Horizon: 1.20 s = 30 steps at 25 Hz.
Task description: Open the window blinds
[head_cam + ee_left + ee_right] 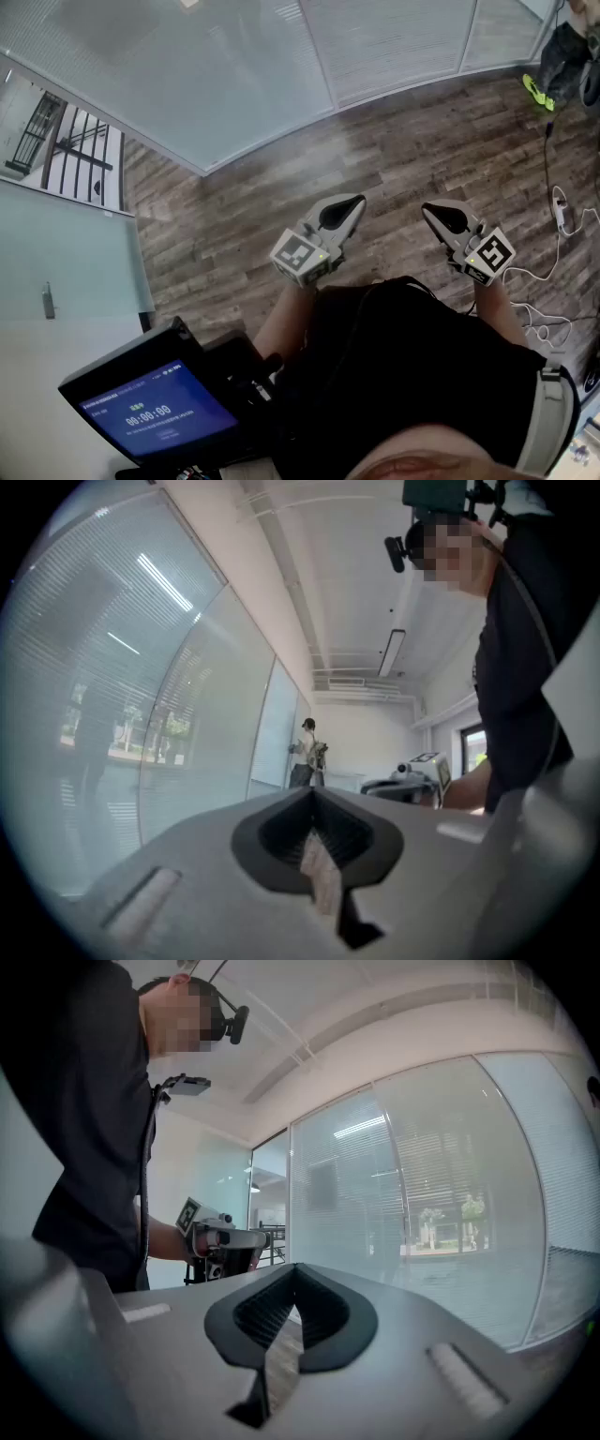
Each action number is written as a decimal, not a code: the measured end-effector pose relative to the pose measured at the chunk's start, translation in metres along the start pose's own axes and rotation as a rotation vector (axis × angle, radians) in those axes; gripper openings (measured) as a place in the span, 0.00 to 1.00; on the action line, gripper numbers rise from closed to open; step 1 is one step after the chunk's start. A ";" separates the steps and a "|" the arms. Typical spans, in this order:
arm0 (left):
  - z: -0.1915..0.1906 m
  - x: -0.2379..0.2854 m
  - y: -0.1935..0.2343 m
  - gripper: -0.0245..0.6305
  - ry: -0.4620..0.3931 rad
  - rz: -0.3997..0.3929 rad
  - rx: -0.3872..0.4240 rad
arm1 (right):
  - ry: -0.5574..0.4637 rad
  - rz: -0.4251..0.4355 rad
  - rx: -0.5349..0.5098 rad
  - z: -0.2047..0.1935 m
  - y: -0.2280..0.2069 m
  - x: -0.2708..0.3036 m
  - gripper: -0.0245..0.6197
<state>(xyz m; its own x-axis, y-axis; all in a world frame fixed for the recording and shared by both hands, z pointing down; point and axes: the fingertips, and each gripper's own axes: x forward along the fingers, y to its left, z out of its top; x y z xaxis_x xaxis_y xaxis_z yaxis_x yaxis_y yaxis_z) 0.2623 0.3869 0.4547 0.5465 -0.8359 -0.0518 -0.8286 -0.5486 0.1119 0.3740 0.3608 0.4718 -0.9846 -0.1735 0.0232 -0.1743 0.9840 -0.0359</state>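
Holding both tools level at waist height, out in front of the body. This looks like a ready stance, with no work on the blinds begun.

- Left gripper [357, 200]: jaws fully together, nothing between them.
- Right gripper [427, 209]: also clamped shut and empty. The two are near each other but not touching, over bare floor [281, 169].
- Blinds [394, 37]: down across the glass wall ahead, well apart from both tools. In the gripper views daylight and trees show faintly through the slats, so they probably sit behind or inside the glass [216, 84]. I can't tell which.
- No cord, wand or knob shows in any view, so the control point is unknown. That's likely why neither claw is committed to anything.
- Screen [159, 412] at lower left shows a counter, probably at zero. I'd judge the task is at its very start.
- Cables [553, 272] lie on the floor to the right and are a trip risk when stepping that way.

Next call: walk up to the glass, find the control, and spread one claw before reaching for it.
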 end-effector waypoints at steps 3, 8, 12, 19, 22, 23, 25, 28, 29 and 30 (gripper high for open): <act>-0.001 0.001 0.001 0.04 0.006 -0.001 0.009 | -0.034 0.012 0.007 0.008 0.000 0.006 0.05; -0.004 -0.001 0.004 0.04 0.024 -0.005 0.004 | -0.063 0.006 0.008 0.006 -0.008 0.011 0.05; -0.002 -0.003 0.003 0.04 0.050 0.030 0.030 | -0.118 0.037 0.048 0.007 -0.012 0.014 0.05; -0.009 -0.007 0.002 0.04 0.070 0.057 0.052 | -0.097 0.073 0.063 -0.005 -0.011 0.014 0.05; -0.014 -0.008 0.000 0.04 0.069 0.064 0.051 | -0.095 0.090 0.059 -0.009 -0.012 0.015 0.05; -0.017 -0.008 0.001 0.04 0.073 0.068 0.046 | -0.090 0.096 0.049 -0.008 -0.011 0.017 0.05; -0.020 -0.009 0.005 0.04 0.079 0.076 0.038 | -0.078 0.110 0.027 -0.004 -0.009 0.025 0.05; -0.022 -0.017 0.012 0.04 0.088 0.086 0.033 | -0.092 0.122 0.039 -0.004 -0.003 0.038 0.05; -0.023 -0.017 0.014 0.04 0.089 0.086 0.033 | -0.096 0.128 0.045 -0.005 -0.002 0.041 0.05; -0.024 -0.014 0.016 0.04 0.087 0.082 0.033 | -0.094 0.133 0.047 -0.006 -0.001 0.041 0.05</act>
<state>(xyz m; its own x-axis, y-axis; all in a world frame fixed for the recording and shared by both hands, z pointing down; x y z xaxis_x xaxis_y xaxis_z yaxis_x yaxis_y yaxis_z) 0.2441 0.3905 0.4810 0.4836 -0.8742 0.0427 -0.8739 -0.4796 0.0793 0.3337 0.3525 0.4790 -0.9958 -0.0471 -0.0782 -0.0408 0.9960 -0.0795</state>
